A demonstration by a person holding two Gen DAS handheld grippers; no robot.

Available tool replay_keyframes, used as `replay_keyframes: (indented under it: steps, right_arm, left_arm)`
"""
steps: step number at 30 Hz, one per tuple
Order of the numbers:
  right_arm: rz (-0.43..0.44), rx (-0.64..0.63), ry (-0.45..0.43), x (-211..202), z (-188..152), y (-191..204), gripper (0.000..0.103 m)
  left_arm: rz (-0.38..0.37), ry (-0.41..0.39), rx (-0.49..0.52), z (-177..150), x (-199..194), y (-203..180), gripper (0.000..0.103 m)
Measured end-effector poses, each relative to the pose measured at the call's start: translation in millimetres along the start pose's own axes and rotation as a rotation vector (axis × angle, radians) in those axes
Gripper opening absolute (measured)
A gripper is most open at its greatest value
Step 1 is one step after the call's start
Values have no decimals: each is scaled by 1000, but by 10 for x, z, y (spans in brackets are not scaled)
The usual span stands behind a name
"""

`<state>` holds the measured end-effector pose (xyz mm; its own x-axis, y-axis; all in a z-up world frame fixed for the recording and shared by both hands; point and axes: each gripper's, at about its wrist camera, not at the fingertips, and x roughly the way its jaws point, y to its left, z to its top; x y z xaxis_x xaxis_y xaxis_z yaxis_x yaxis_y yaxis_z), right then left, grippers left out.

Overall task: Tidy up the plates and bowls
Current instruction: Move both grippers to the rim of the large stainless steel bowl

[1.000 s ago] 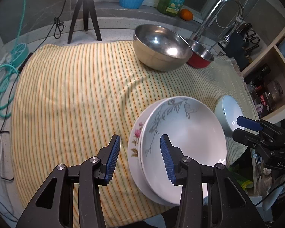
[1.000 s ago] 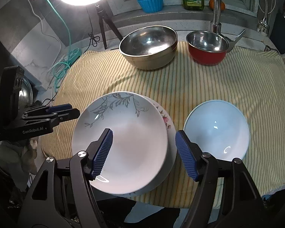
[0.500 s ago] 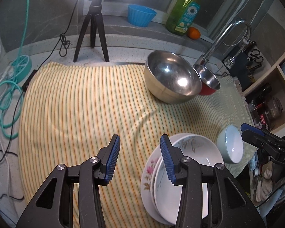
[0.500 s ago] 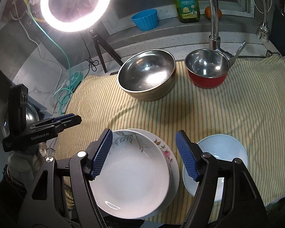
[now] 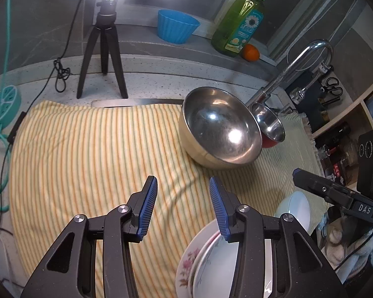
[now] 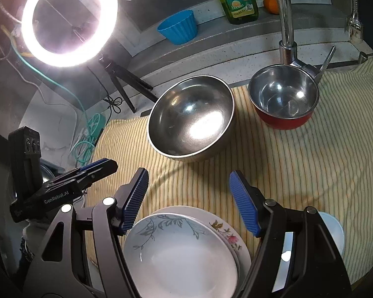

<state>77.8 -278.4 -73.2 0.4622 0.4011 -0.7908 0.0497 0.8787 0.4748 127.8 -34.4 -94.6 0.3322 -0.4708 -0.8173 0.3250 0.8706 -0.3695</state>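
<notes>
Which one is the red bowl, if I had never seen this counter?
Find the tall chrome tap behind the striped cloth. Just below it sits the red bowl, right of the large steel bowl. It alone is red outside and smaller.

Left gripper: jaws parted, nothing between the pads, pitched down and forward toward 12 o'clock. Right gripper: jaws wider apart, also empty, same downward pitch. In the left wrist view the right gripper sits at 3 o'clock; in the right wrist view the left one sits at 9 o'clock. They are apart, not touching.
</notes>
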Motion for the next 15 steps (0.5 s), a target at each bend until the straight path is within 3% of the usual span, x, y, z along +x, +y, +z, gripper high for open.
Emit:
replay_keyframes:
  steps: [15]
  right_arm:
    - [-59, 64, 45, 491, 323, -239, 51]
  left_arm:
    - [-68, 54, -69, 438, 515, 138, 42]
